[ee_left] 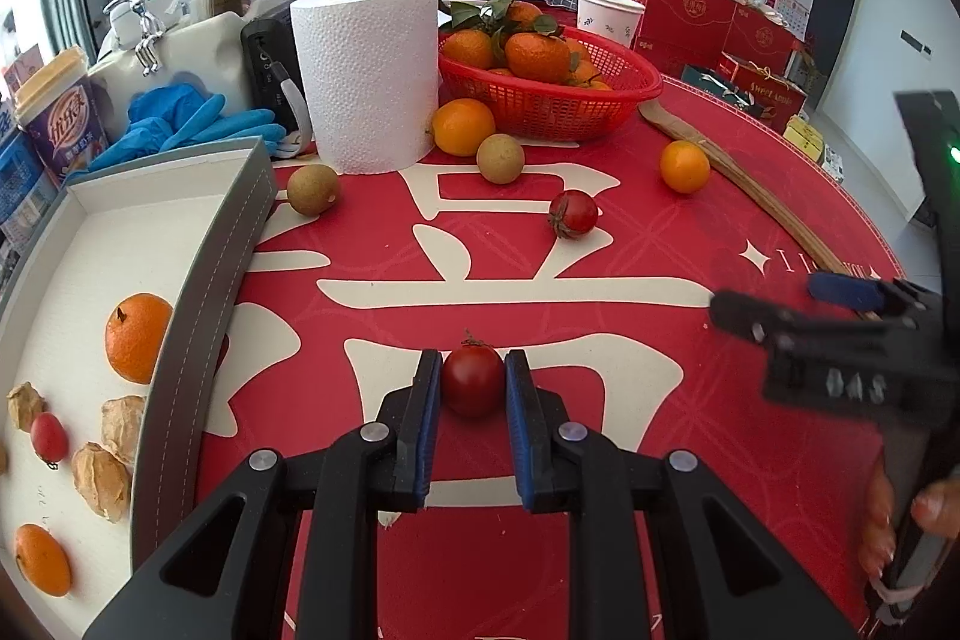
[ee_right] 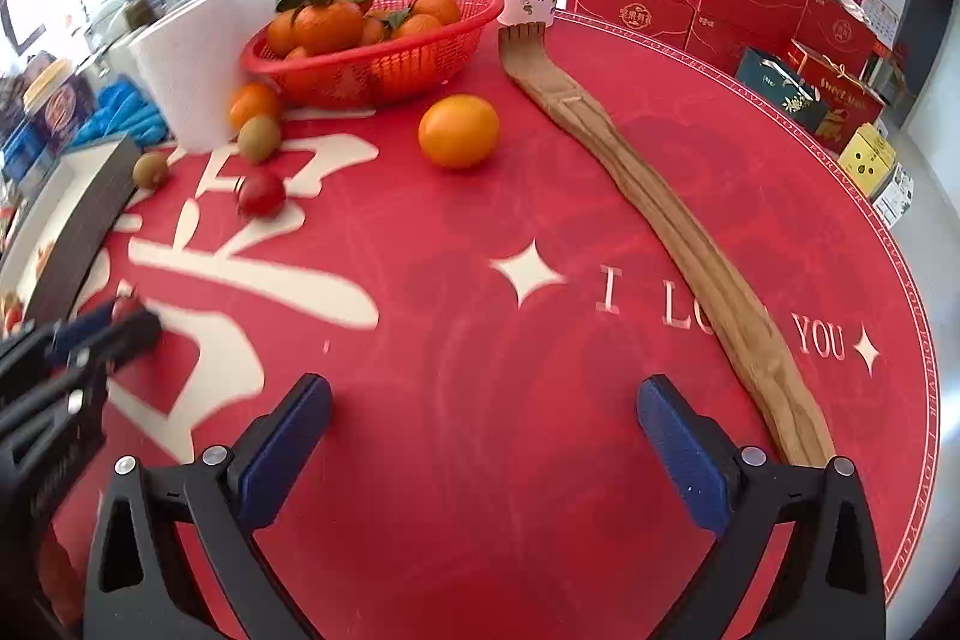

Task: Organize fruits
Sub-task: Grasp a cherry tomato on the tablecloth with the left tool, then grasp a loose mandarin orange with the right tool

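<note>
Your left gripper (ee_left: pixel 472 382) angles steeply down at the red tablecloth (ee_left: pixel 600 400), its blue pads clamped on a small red tomato (ee_left: pixel 472 381) just right of the grey-walled box (ee_left: pixel 204 316) holding oranges and other fruit. Your right gripper (ee_right: pixel 483 424) tilts down too, jaws spread wide with nothing between them, beside the long wooden back scratcher (ee_right: pixel 660 220). An orange (ee_right: pixel 459 130) lies ahead of it.

Red tomato (ee_left: pixel 472 381), red-and-cream tablecloth (ee_left: pixel 600 244), blue-padded tongs (ee_left: pixel 471 388)
</note>
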Available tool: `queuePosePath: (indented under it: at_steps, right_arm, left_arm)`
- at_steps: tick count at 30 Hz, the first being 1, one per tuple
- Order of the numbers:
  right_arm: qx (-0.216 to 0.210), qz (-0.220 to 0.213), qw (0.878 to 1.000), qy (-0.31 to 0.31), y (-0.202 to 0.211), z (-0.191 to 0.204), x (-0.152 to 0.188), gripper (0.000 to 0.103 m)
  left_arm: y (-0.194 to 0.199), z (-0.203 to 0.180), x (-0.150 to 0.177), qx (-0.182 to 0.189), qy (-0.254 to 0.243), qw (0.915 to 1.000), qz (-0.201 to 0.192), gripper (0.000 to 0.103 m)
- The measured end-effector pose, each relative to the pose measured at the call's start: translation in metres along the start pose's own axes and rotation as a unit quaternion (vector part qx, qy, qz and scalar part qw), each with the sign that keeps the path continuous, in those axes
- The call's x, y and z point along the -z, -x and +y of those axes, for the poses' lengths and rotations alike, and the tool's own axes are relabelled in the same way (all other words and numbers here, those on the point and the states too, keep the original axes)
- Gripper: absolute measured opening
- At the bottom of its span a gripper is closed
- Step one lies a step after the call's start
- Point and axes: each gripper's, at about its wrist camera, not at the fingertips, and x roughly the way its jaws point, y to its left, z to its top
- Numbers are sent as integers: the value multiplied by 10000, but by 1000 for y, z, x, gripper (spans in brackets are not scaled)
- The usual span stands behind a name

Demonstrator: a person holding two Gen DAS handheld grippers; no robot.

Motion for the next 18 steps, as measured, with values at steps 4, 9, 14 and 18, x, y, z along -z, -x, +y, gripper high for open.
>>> queuePosePath:
  at_steps: [4,9,14,18]
  right_arm:
    - [-86,-209,9984,-518,-19,-6,-35,102]
    - [-13,-392,9972,-643,-36,1,-65,86]
    - [408,-534,9971,-350,-39,15,-70,36]
    - [31,-467,9967,-658,-30,5,-62,36]
  left_arm:
    - [1,4,0,83,83,9999,25,23]
    - [1,2,0,14,18,10000,-5,23]
    - [2,3,0,53,-56,10000,-43,23]
    - [7,11,1,348,149,9993,-26,22]
